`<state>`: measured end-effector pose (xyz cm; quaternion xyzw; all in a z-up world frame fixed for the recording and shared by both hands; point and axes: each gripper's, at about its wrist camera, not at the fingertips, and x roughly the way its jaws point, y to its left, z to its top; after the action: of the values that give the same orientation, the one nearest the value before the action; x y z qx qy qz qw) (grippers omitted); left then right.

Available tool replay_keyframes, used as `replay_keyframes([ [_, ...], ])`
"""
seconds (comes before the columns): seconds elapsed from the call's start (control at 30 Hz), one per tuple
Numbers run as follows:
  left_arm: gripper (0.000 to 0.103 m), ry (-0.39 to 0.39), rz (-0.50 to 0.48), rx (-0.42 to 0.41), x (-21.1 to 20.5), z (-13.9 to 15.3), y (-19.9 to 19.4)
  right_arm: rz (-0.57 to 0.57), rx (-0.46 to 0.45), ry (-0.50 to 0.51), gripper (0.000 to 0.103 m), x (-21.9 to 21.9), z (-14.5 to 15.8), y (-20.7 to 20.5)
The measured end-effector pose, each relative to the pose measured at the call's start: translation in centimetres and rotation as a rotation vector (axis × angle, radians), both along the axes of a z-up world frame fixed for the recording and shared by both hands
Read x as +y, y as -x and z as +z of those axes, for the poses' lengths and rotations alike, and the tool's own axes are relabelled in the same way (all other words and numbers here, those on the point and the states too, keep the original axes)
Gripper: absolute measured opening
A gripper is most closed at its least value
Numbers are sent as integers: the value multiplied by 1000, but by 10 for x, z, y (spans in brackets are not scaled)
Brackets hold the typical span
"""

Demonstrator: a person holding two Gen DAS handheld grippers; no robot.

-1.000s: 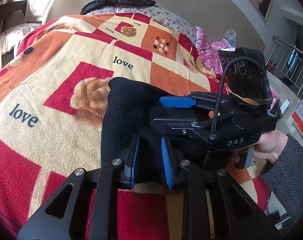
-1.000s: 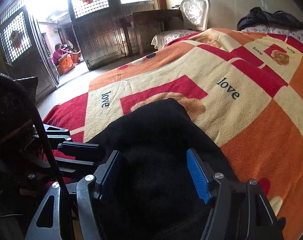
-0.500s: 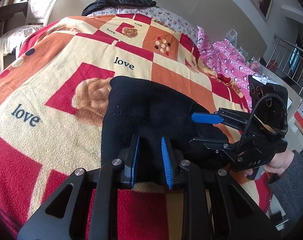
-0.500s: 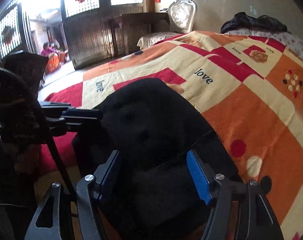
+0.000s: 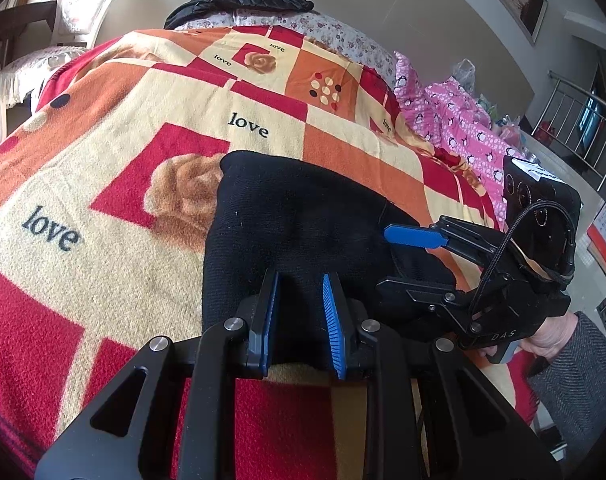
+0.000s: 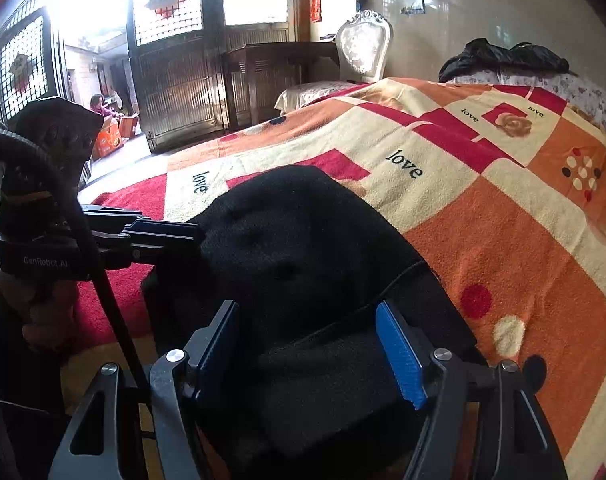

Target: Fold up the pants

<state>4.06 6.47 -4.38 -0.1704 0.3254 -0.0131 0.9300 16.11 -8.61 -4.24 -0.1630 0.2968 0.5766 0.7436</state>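
The black pants (image 5: 303, 216) lie folded in a compact stack on the patterned blanket (image 5: 123, 152). My left gripper (image 5: 301, 316) sits at the near edge of the stack, jaws a little apart, with black fabric showing between the blue pads; I cannot tell whether it grips the cloth. My right gripper (image 6: 315, 344) is open wide over the right end of the pants (image 6: 303, 240), jaws above the fabric and holding nothing. It also shows in the left wrist view (image 5: 407, 258), and the left gripper shows in the right wrist view (image 6: 199, 236).
A black jacket (image 5: 239, 0) lies on the floral pillow at the bed's far end. Pink penguin-print bedding (image 5: 451, 120) is bunched at the right. A white chair (image 6: 363, 48) and a dark wooden cabinet (image 6: 263, 76) stand beyond the bed.
My right gripper has drawn back to the right, off the middle of the pants to their right end. The left gripper has stayed put.
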Motion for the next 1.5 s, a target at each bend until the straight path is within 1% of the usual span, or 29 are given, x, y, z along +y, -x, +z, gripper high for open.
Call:
replay_keyframes([
  [0.1,21,0,0,-8,0,0,1,-5,-8,-2,69,-1,1,2],
  [0.17,22,6,2,-12,2,4,3,-32,17,-33,69,-7,5,2],
  [0.27,22,6,22,-58,10,20,12,-212,104,-116,68,-32,20,-10],
  [0.33,26,40,39,-92,20,32,18,-353,159,-176,68,-58,28,-14],
  [0.37,46,64,47,-108,28,38,20,-404,183,-200,68,-70,30,-14],
  [0.4,72,93,67,-131,38,45,22,-440,206,-217,68,-79,30,-13],
  [0.43,80,126,85,-151,47,49,23,-468,252,-244,69,-90,28,-11],
  [0.47,86,182,98,-159,59,51,20,-474,297,-266,69,-97,25,-11],
  [0.53,86,261,109,-84,76,47,2,-505,423,-306,72,-108,13,-11],
  [0.6,86,323,112,43,88,32,-25,-517,539,-315,72,-108,1,-14],
  [0.63,86,343,116,86,90,26,-34,-518,598,-312,72,-105,-7,-17],
  [0.7,86,376,91,170,89,13,-51,-565,664,-246,72,-95,-20,-21],
  [0.77,86,379,57,205,80,6,-59,-576,719,-253,72,-89,-29,-23],
  [0.8,86,376,34,230,74,1,-63,-576,717,-277,72,-89,-28,-21],
  [0.83,86,362,24,231,69,-2,-63,-536,725,-276,72,-82,-27,-20],
  [0.87,86,315,24,209,64,0,-62,-505,725,-260,72,-76,-27,-19],
  [0.9,84,275,16,218,59,0,-63,-507,686,-243,70,-72,-24,-17],
  [0.93,78,242,16,218,56,1,-61,-516,650,-214,67,-69,-22,-15],
  [0.97,54,228,12,230,53,0,-62,-517,633,-195,59,-67,-21,-16],
  [1.0,50,240,6,241,51,-2,-63,-512,624,-189,55,-67,-20,-17],
  [1.03,45,230,14,233,50,-1,-62,-506,611,-185,47,-69,-19,-17],
  [1.07,39,209,10,227,46,1,-61,-494,597,-189,44,-71,-17,-16],
  [1.1,37,173,8,220,41,6,-62,-487,580,-191,38,-73,-16,-15],
  [1.17,37,112,0,214,26,12,-64,-491,548,-199,34,-78,-11,-13],
  [1.23,36,116,-32,213,17,14,-72,-525,506,-190,34,-86,-6,-16],
  [1.37,36,112,-91,220,-14,13,-92,-598,509,-205,34,-124,-3,-29],
  [1.4,36,85,-93,221,-22,11,-93,-598,523,-197,34,-130,-5,-30],
  [1.47,39,37,-79,215,-29,6,-93,-572,603,-172,37,-138,-18,-35],
  [1.5,46,29,-68,209,-30,4,-93,-559,632,-174,44,-140,-26,-36],
])
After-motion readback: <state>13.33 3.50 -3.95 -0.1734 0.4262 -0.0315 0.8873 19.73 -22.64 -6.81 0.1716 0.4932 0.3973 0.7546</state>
